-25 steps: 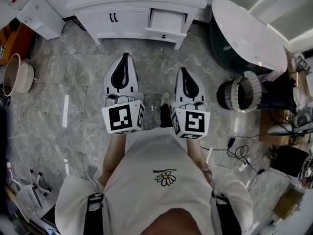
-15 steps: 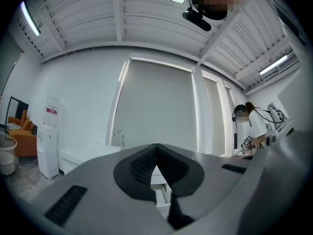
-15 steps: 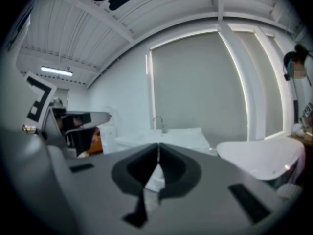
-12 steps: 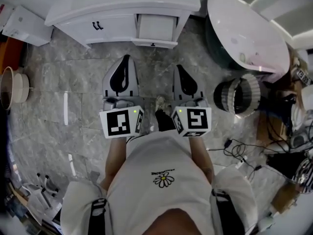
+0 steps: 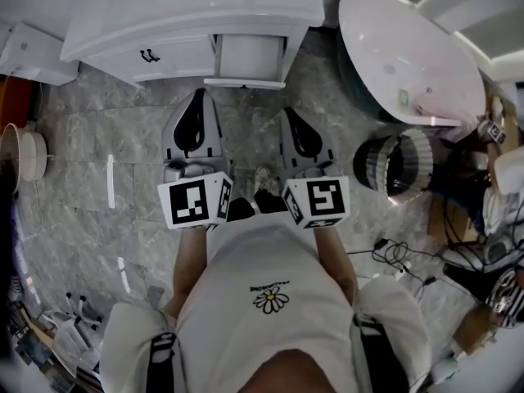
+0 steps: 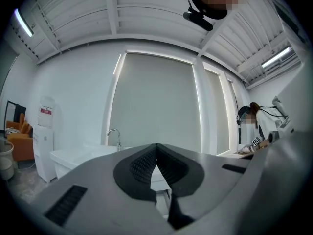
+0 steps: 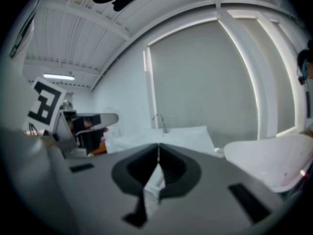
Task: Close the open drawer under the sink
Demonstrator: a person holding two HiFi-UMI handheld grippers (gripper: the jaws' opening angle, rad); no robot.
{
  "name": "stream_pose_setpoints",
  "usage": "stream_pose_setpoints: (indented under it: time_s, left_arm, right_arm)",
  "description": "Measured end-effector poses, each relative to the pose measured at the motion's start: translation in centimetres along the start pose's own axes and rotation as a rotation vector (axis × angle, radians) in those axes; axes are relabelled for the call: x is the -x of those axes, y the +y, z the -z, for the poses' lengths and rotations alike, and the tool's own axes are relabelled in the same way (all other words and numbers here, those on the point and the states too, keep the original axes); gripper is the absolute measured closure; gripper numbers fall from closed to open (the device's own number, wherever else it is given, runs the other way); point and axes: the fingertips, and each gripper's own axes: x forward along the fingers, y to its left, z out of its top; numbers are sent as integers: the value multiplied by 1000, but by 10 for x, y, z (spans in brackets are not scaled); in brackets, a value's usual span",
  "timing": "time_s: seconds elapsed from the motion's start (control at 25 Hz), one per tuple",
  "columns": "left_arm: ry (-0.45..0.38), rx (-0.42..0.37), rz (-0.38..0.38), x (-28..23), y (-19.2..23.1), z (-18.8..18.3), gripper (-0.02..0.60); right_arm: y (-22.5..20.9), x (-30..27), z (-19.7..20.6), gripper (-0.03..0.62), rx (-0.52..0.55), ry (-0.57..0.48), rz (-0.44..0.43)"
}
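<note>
The white sink cabinet (image 5: 164, 47) stands at the top of the head view, its right drawer (image 5: 246, 62) pulled out toward me. My left gripper (image 5: 197, 97) is shut and empty, its tip just short of the drawer's front edge, toward its left end. My right gripper (image 5: 291, 115) is shut and empty too, a little below and right of the drawer. In the left gripper view the jaws (image 6: 156, 147) meet, with the tap (image 6: 113, 134) and basin beyond. The right gripper view shows closed jaws (image 7: 158, 147) before the sink (image 7: 171, 136).
A white bathtub (image 5: 409, 56) sits at the upper right, with a round dark-and-white basket (image 5: 395, 164) below it. Cables (image 5: 401, 256) lie on the grey marble floor (image 5: 98, 146) at the right. A pale bucket (image 5: 20, 154) stands at the left edge.
Both grippers have moved toward the cabinet, which sits lower and closer in the head view. Their tips now reach near the open drawer's front. Both jaws stay shut.
</note>
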Motion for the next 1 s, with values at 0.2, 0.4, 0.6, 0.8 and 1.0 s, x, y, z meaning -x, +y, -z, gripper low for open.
stream_pose_setpoints:
  time_s: [0.2,0.4,0.6,0.8,1.0]
  left_arm:
    - [-10,-9,-3,-6,0,-6,561]
    - [-21,2,-12,-5,9,-10,561]
    - [-39,-16,19,-17,9,-21,560]
    - [-71,-27,36,-21,18,-37,561]
    - [-87,-34,42,-22,29,-41,561]
  right_arm:
    - [-6,-6,-2,565,-19,-5,1]
    - [3,-2,-11,565,-1,-20,13]
    - [0,-2,-27,565,15,-61,64]
    - [0,-8,-45,565,77,-100,142]
    - [5,-14,-52,565,92,-124,176]
